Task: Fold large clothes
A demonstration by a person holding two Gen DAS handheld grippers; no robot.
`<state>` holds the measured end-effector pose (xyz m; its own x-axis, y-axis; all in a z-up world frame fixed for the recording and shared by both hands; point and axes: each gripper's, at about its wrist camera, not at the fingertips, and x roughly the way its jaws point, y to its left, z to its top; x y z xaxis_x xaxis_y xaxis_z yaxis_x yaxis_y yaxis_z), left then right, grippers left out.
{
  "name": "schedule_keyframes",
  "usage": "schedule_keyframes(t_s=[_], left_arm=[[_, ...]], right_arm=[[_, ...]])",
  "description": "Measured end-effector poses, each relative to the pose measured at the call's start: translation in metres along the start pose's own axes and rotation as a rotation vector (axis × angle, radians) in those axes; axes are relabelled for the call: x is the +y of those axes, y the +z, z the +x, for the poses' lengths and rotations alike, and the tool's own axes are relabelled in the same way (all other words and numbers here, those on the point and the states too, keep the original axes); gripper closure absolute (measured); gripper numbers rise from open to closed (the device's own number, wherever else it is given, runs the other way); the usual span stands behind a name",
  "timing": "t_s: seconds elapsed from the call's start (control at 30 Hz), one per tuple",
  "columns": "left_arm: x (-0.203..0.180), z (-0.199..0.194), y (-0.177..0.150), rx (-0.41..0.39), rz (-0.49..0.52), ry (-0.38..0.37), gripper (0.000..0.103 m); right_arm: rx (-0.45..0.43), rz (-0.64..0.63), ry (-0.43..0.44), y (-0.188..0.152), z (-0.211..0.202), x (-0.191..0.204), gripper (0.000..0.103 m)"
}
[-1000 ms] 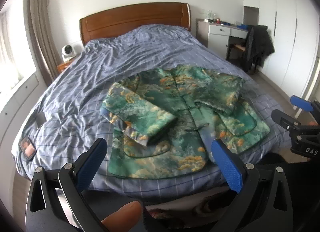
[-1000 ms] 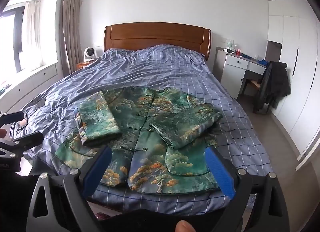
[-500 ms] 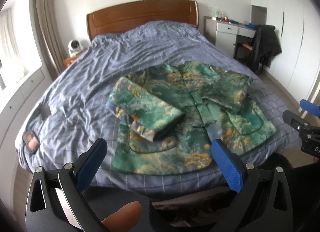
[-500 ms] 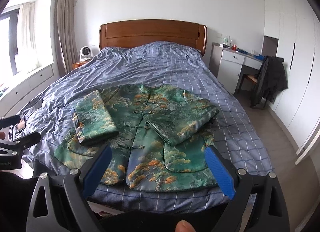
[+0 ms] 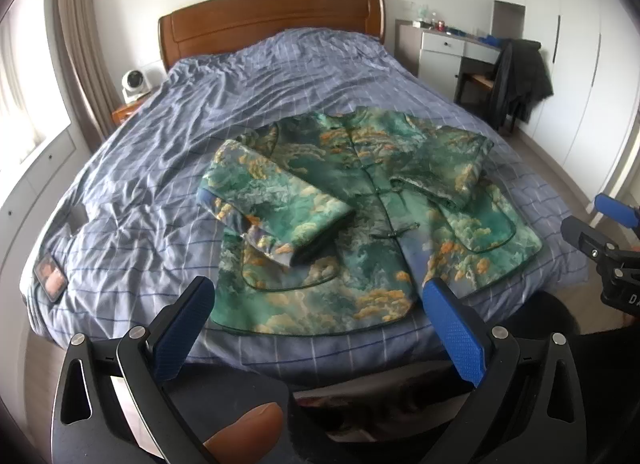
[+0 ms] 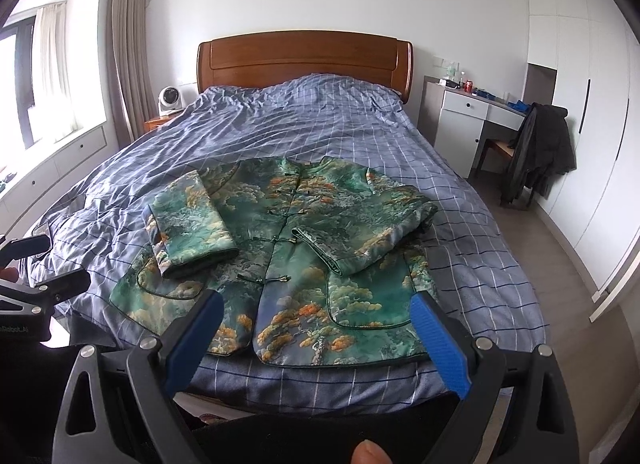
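Status: my left gripper [image 5: 316, 328] and right gripper [image 6: 316, 336] both have jaws spread, nothing held, hovering off the foot of the bed [image 6: 460, 167]. Jacket [image 6: 280, 248] lies face-up on the checked duvet near the foot edge, both sleeves folded in over the front. Handling est.: brocade w/ padding, so fairly stiff, bulky, prob. smooth/slippery. Grip pts: hem corners nearest me. Containers: jacket's patch pockets only; contents not visible.
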<state>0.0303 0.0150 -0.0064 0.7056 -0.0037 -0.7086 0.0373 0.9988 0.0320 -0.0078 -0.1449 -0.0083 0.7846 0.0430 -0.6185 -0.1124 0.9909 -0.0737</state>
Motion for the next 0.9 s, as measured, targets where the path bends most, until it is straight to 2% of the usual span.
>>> schedule_keyframes(t_s=[0.9], left_arm=[[-0.0019,0.0035,-0.0007,0.004,0.014,-0.006,0.000]], right_arm=[[0.011,-0.017,0.015,-0.0004,0.0073,0.0038,0.007]])
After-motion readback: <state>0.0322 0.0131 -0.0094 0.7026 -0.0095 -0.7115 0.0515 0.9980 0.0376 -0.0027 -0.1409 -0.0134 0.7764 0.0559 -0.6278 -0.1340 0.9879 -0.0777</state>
